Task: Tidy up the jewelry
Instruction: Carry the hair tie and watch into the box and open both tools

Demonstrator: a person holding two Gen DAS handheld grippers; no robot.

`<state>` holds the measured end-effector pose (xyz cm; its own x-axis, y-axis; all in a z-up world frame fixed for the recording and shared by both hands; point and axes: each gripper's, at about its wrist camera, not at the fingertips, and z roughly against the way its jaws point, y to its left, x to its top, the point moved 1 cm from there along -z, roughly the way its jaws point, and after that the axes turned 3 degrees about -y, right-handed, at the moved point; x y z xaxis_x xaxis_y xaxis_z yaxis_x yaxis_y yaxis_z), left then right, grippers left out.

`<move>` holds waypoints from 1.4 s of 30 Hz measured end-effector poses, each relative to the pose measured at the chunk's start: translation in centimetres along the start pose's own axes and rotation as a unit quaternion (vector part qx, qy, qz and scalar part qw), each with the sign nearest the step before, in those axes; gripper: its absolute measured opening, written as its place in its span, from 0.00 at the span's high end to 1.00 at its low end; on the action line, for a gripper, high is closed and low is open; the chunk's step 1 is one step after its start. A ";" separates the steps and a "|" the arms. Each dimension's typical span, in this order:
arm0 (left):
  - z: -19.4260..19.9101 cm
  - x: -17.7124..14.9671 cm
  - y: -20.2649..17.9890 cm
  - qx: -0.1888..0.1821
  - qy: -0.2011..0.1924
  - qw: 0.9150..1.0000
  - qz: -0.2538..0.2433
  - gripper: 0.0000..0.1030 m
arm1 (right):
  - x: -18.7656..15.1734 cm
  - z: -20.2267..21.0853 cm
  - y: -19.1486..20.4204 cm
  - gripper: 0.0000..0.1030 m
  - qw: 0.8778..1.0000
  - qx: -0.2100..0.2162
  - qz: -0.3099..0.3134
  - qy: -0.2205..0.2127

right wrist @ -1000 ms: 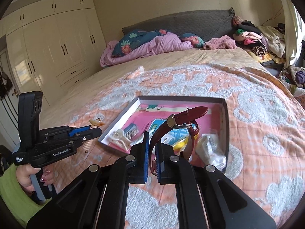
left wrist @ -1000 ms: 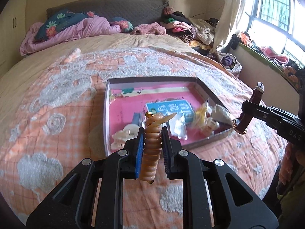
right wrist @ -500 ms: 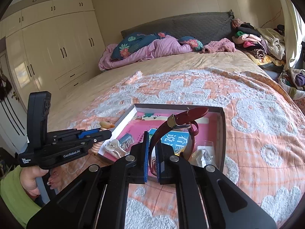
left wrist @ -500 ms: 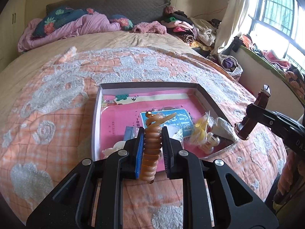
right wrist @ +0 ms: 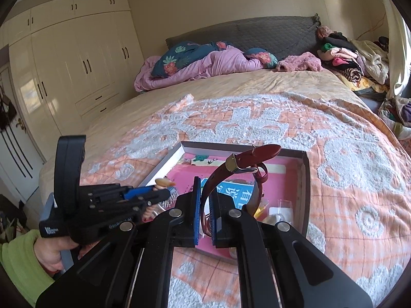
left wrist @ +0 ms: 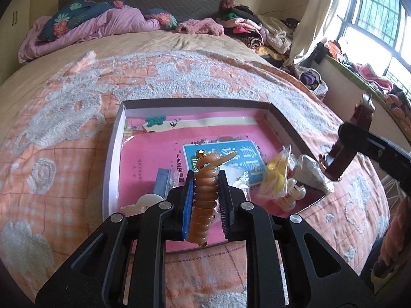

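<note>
- Bedroom around us: white wardrobes at the upper left of the right wrist view, a bed with an orange-and-white quilt filling the middle, piled clothes at the upper right.
- At lower left of that view we see our left gripper, held by a hand in a green sleeve — its jaws are clamped on an amber spiral hair tie, carried upright, likely so it drops cleanly.
- Centre: the shallow box lies on the quilt, pink-lined, holding a white hair claw and small plastic packets.
- Right: our right gripper pinches a red-brown watch strap by one edge — the loop stands above the box, ready, we judge, to be lowered in.
</note>
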<state>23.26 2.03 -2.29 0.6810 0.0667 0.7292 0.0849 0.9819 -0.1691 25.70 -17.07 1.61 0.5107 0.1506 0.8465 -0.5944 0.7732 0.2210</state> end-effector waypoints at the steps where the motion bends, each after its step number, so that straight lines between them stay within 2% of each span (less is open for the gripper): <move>1: -0.2 -0.1 0.0 0.000 0.002 1.000 -0.001 0.89 | 0.0 -0.2 0.1 0.95 1.000 0.000 0.002 0.001; 11: -1.3 -0.8 -0.1 0.008 0.015 1.000 -0.013 0.89 | 0.3 -2.7 0.3 0.95 1.000 0.007 0.010 0.015; 17: -1.9 -1.2 0.3 0.012 0.024 1.000 -0.010 0.89 | 0.2 -5.1 0.3 0.94 0.999 0.016 0.009 0.040; 27: -2.3 -1.5 0.8 0.016 0.035 0.999 -0.004 0.89 | -2.4 -8.1 -0.4 0.94 0.996 0.030 -0.007 0.089; 34: -2.4 -1.5 0.9 0.016 0.034 0.999 -0.003 0.89 | -3.8 -8.5 -0.2 0.93 0.993 0.042 -0.019 0.106; 42: -2.5 -1.5 0.9 0.016 0.036 0.999 -0.004 0.89 | -4.0 -7.8 -0.3 0.93 0.993 0.043 -0.027 0.103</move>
<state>24.10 2.40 -5.19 0.7306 0.0480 0.6811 0.0677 0.9875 -0.1423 28.70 -13.13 -5.58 0.6550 0.2404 0.7164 -0.6086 0.7298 0.3115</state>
